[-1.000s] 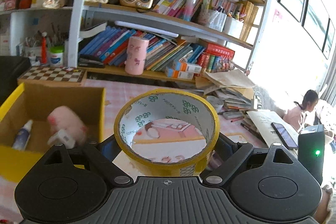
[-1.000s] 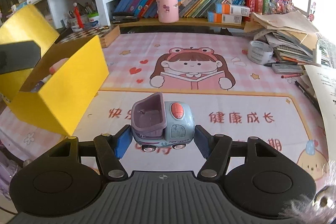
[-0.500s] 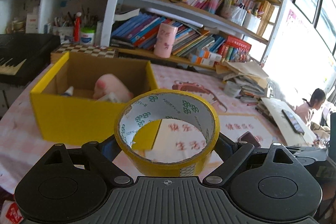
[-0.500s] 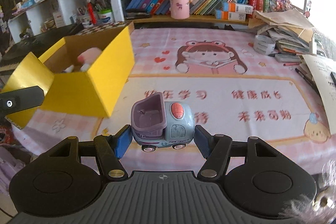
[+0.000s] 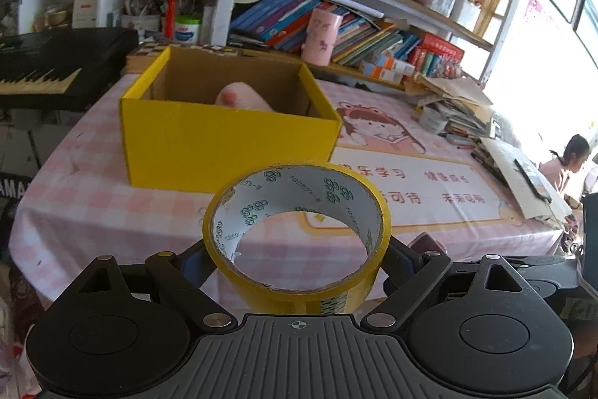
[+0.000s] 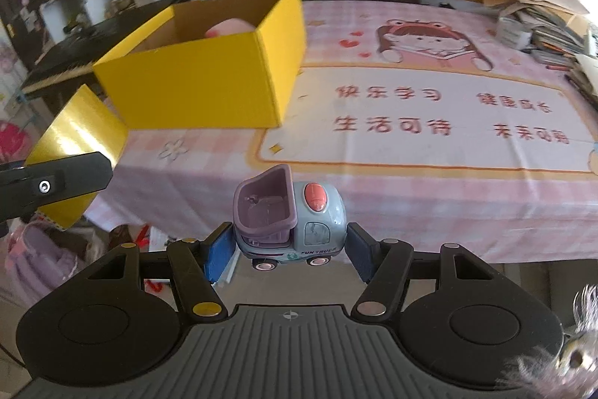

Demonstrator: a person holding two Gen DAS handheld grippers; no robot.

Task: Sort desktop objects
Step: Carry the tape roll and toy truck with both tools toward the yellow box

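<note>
The left claw (image 5: 297, 253) is clenched on a yellow tape roll (image 5: 297, 230), one pad against each outer side, the roll's open core facing up toward the camera. The right claw (image 6: 289, 245) grasps a toy truck (image 6: 287, 215), blue-grey with a purple tipper bed and a pink button on the cab; the blue pads press its two ends and its wheels hang clear of any surface. Neither grip has changed over the last second.

Both viewpoints have changed. One second ago the left wrist view looked down into the yellow box (image 5: 228, 141) from close above, with the box at the far left edge. Now the whole box is visible ahead of the roll, standing on the pink checked desk (image 5: 93, 204) near its left end, and the near edge of the desk shows in front. A pink soft object (image 5: 239, 96) lies inside the box, only its top visible over the front wall.

In the right wrist view the box (image 6: 209, 73) formerly sat at the left margin, close by; it now stands farther ahead and more central, and the truck hangs off the desk's near edge, over the floor. The printed desk mat (image 6: 429, 114) lies just right of the box. The tape roll and one finger of the left claw show at the left border of this view.
</note>
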